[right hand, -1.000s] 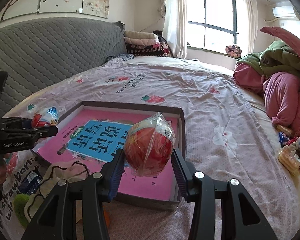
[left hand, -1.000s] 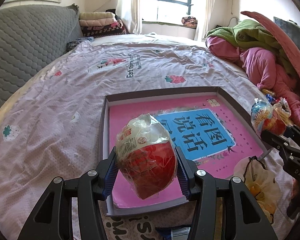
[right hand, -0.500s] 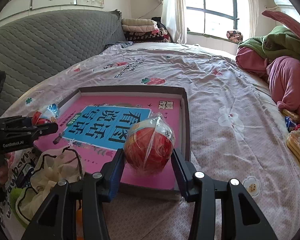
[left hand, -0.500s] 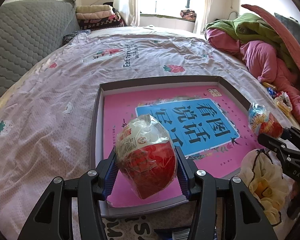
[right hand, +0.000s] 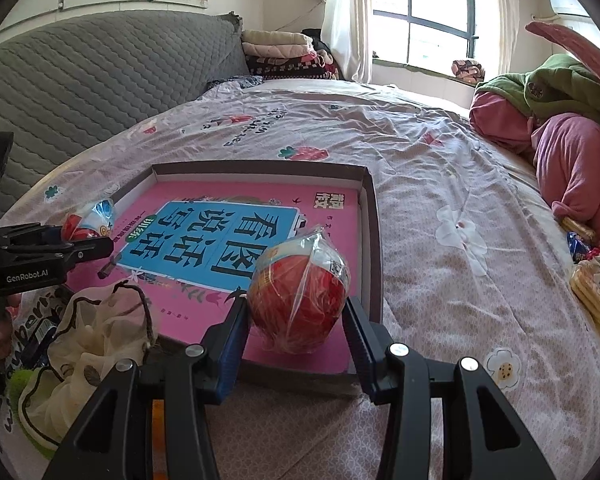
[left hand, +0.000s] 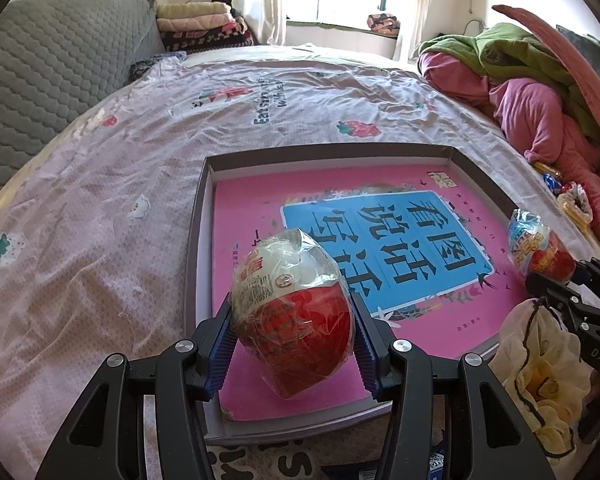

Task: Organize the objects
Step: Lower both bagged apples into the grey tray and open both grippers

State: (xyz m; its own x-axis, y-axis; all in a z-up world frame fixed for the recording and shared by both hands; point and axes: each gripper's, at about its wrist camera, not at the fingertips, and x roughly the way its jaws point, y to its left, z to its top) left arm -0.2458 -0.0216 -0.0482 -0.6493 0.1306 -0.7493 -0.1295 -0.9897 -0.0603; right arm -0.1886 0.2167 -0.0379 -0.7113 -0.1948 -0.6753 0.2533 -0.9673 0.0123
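Note:
My left gripper [left hand: 294, 330] is shut on a red-and-white wrapped egg toy [left hand: 292, 312], held over the near left part of a shallow grey box [left hand: 198, 240] that holds a pink and blue book [left hand: 380, 240]. My right gripper [right hand: 296, 320] is shut on a second wrapped egg toy [right hand: 298, 294], over the box's near right corner [right hand: 374, 248]. Each gripper with its egg shows in the other's view: the right one [left hand: 540, 252], the left one [right hand: 86, 222].
The box lies on a pale pink bedspread [left hand: 100, 208]. A cream drawstring pouch [right hand: 96, 332] and a green ball [right hand: 22, 382] lie by the box's near edge. Snack packets [right hand: 592, 276] sit at right. Pink and green clothes [left hand: 532, 92] pile at far right; grey headboard [right hand: 80, 76] at left.
Both grippers have moved slightly forward over the box, still holding their eggs. The box looks nearer and larger in both views.

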